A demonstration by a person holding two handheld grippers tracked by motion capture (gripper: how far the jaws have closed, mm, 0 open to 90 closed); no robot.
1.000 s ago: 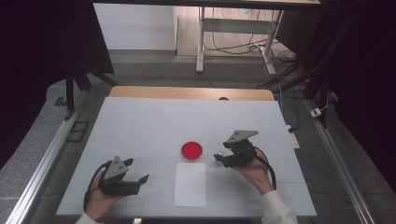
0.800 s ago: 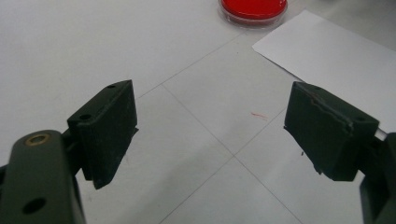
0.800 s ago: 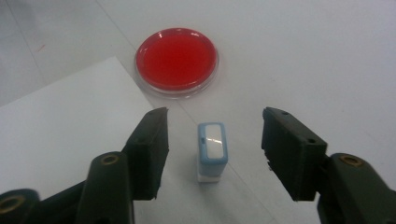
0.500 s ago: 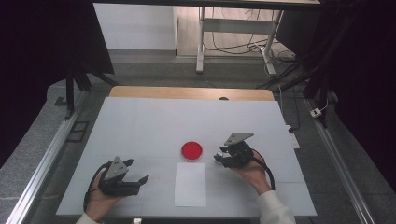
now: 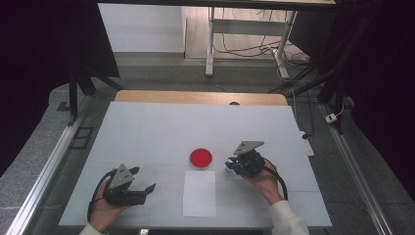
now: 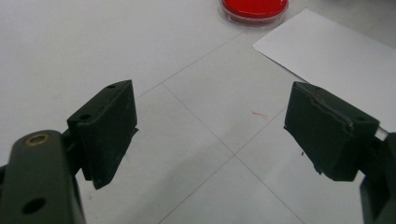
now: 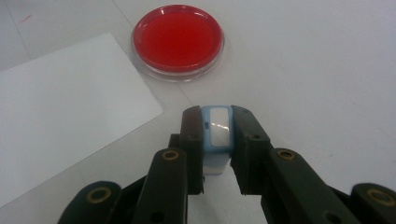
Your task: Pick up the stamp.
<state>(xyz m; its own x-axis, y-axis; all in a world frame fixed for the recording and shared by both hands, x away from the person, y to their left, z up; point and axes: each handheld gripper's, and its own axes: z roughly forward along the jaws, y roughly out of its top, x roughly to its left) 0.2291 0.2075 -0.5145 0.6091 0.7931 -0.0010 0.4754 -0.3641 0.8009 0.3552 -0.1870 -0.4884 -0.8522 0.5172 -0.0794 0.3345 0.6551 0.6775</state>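
Your right gripper (image 7: 217, 140) is clamped on a small light-blue block with a pale window on its face (image 7: 217, 128), held just off the desk (image 5: 147, 127) beside the red dish (image 5: 201, 157), toward the desk's near edge and right of its middle. The block sits narrow between the jaws with much of it hanging below the pads, so the likely trouble is that it twists or slides out if you swing the hand quickly or ease your squeeze. The dish looks light and loose on the smooth top; clip its rim with a jaw on the way past and it will probably skate or tip. The same goes for the white sheet (image 5: 199, 193) lying just this side of the dish, which a dragged cable could shift.

Your right hand (image 5: 262, 178) comes in from the near edge, angled left, the gripper pointing at the dish. Your left gripper (image 5: 142, 188) rests low near the front-left corner, jaws spread wide and holding nothing, aimed right toward the sheet, well apart from the dish.
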